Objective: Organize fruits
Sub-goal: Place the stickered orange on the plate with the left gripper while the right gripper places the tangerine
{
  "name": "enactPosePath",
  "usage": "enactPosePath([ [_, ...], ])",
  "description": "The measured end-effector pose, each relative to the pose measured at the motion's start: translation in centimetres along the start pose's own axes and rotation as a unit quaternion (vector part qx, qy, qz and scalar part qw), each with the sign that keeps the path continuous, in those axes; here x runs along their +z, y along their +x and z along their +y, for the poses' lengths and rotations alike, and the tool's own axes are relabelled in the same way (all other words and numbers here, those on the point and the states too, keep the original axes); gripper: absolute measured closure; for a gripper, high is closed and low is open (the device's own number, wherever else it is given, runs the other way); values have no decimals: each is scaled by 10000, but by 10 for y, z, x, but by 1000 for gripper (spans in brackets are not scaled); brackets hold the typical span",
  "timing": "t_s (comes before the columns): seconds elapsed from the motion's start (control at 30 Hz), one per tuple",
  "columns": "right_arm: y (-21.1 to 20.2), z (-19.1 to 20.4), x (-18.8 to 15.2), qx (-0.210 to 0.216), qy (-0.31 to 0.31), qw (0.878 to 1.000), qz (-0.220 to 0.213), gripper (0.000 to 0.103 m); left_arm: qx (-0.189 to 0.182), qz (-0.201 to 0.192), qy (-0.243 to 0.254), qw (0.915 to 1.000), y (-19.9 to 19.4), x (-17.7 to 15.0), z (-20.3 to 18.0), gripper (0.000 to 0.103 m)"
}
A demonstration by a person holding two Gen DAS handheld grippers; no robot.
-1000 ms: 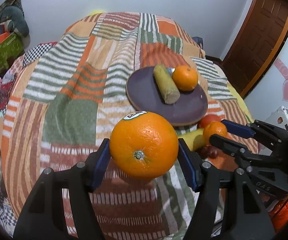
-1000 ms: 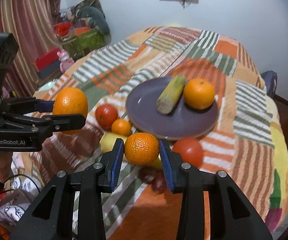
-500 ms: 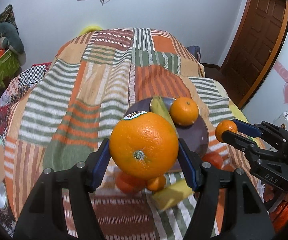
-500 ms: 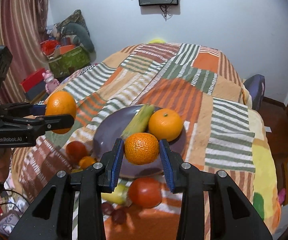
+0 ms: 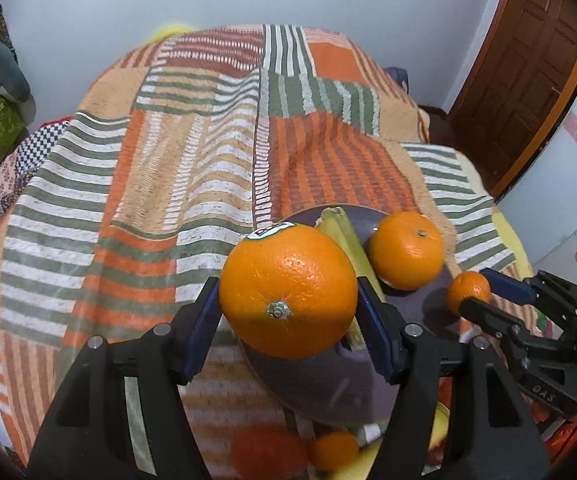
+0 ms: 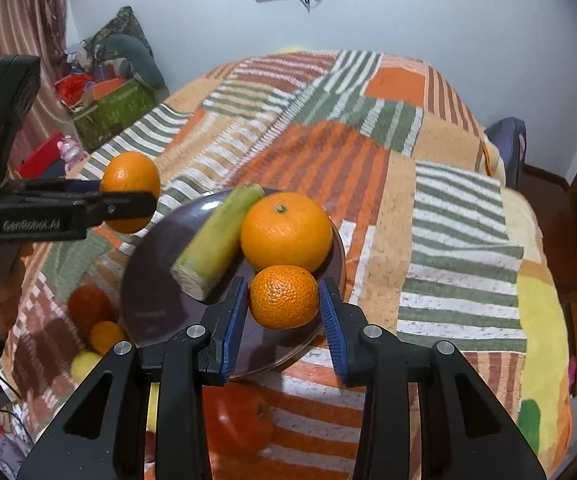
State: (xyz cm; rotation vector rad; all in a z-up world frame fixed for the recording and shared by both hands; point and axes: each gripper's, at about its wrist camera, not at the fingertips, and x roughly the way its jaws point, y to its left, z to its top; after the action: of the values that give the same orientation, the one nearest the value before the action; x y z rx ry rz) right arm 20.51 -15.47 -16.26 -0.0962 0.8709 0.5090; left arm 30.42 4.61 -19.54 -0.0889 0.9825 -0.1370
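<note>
The left hand-held gripper is clamping a stickered orange and the right hand-held gripper a mandarin, both hovering over the purple plate (presumably for release).

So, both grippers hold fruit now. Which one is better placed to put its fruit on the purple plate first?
Probably the right. The right gripper holds its small mandarin over the purple plate, beside the orange lying there. The left gripper carries the big orange nearer the plate's left rim.
</note>
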Motion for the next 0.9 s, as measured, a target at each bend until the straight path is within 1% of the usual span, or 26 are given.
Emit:
enactPosePath([
  [0.17, 17, -9, 1, 9, 79, 9998, 178, 69, 23, 206, 80, 9998, 24, 6, 3, 38],
  [0.43, 21, -12, 4, 106, 115, 9997, 194, 68, -51, 522, 140, 9985, 48, 6, 4, 38],
  [0.73, 22, -12, 6, 63, 131, 9996, 228, 68, -42, 542, 252, 9982, 51, 6, 1, 37],
  [0.8, 22, -12, 7, 73, 158, 9995, 260, 64, -85, 506, 242, 9984, 46, 7, 1, 36],
  [0.83, 20, -13, 7, 70, 181, 9995, 256, 60, -92, 472, 242, 9986, 43, 7, 1, 35],
  [0.87, 19, -13, 7, 63, 199, 9995, 238, 56, -68, 404, 247, 9989, 38, 8, 0, 32],
  [0.9, 17, -14, 7, 54, 211, 9995, 215, 55, -33, 310, 253, 9992, 31, 8, 0, 31],
])
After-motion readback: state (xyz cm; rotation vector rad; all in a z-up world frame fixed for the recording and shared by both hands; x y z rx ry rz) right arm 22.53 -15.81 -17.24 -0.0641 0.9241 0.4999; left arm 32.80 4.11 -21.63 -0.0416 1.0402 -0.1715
